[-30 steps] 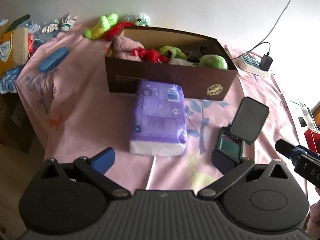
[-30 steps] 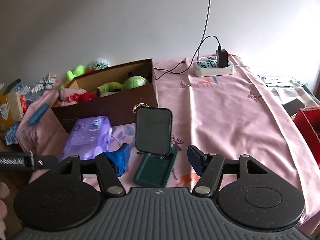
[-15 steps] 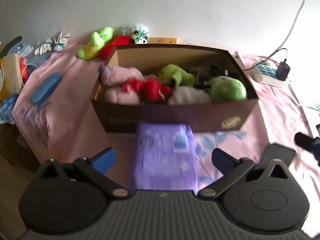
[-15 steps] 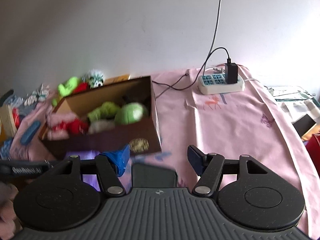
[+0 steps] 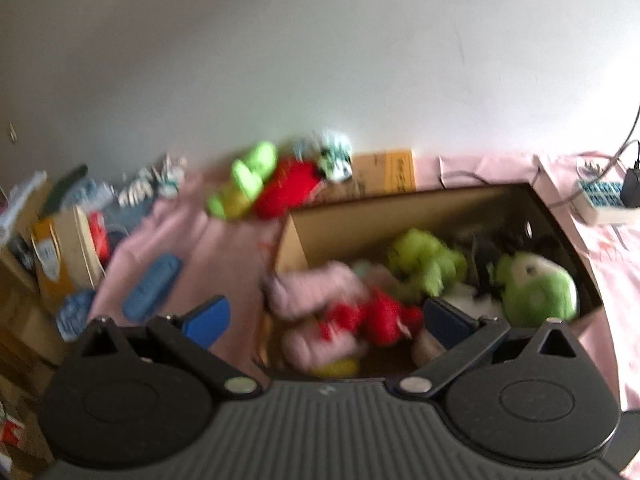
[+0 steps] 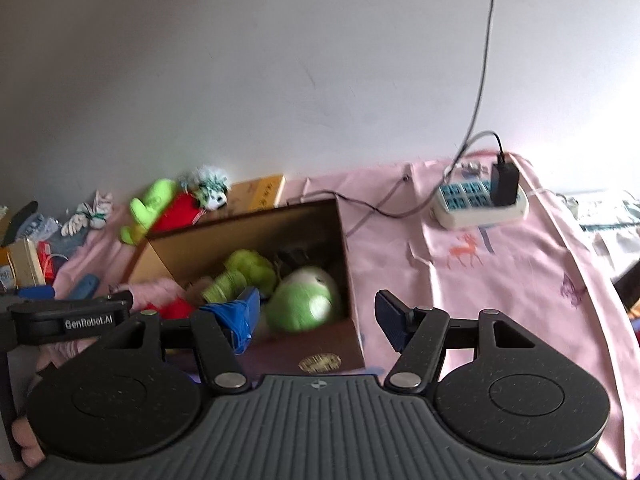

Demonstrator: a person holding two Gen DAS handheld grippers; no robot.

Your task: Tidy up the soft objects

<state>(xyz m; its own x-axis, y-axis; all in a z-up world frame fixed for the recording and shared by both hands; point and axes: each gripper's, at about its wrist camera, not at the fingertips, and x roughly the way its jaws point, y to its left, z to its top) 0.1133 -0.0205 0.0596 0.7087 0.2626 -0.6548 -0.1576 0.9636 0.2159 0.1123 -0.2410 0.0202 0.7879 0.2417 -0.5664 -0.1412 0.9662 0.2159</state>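
I see both tools, left and right, spread wide and holding nothing, above the brown box of plush toys.

Left wrist view motion-blurred throughout; toys in cardboard box smeared, species unreadable. Box's near wall hidden behind gripper body at 6 o'clock. Clutter at 9 o'clock indistinct.

The brown cardboard box holds a round green plush, a lime-green one, a red one and what looks, through the blur, like a pale pink one. The tablecloth is pink with an orange deer print, and the power strip is white with teal sockets.
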